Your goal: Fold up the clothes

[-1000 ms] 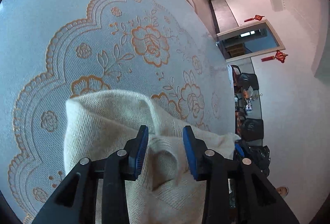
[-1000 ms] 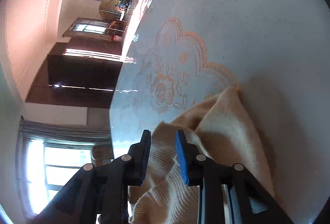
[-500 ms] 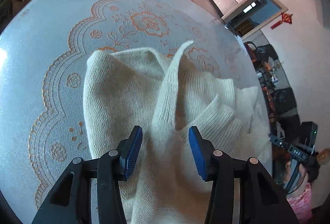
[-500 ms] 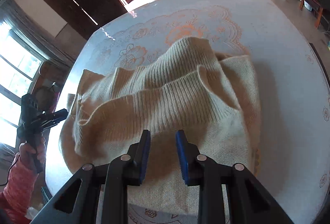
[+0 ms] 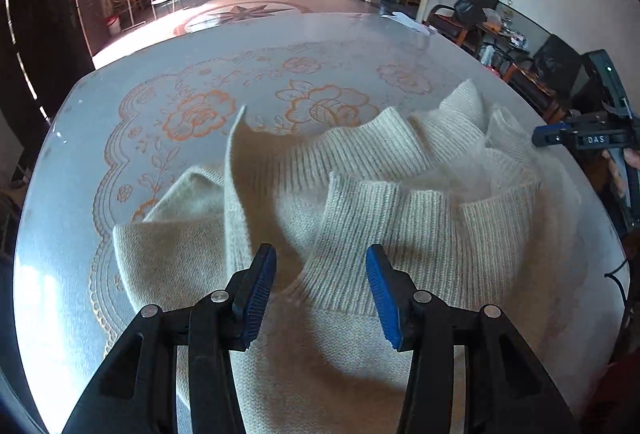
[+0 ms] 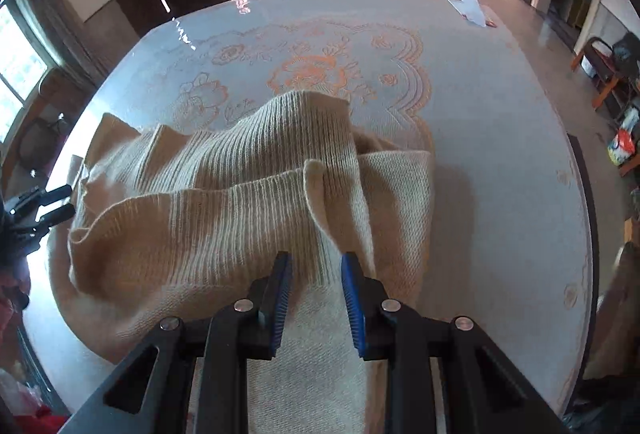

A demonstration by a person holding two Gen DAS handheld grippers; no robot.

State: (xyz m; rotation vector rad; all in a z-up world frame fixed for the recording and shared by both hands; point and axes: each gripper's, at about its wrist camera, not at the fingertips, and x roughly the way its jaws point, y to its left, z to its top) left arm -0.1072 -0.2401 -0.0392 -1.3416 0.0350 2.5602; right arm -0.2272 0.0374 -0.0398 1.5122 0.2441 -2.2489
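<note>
While bunched in loose ridges over the orange floral pattern (image 5: 320, 106) on the round table (image 5: 60, 234), cream knit sweater (image 5: 400, 202) heaped toward the near edge. Left gripper (image 5: 320, 290) above the near hem, jaws parted wide, pads clear of cloth, nothing gripped. Right gripper (image 6: 316, 298) likewise above the sweater (image 6: 224, 218), jaws narrower, nothing pinched. White paper (image 6: 472, 8) at the table's far edge.

Cream sweater (image 5: 360, 194); orange-flowered tablecloth (image 5: 192, 114)

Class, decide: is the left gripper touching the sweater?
Cannot tell. In the left wrist view the left gripper hangs open over the sweater; no clear gap or contact shows at its pads.
</note>
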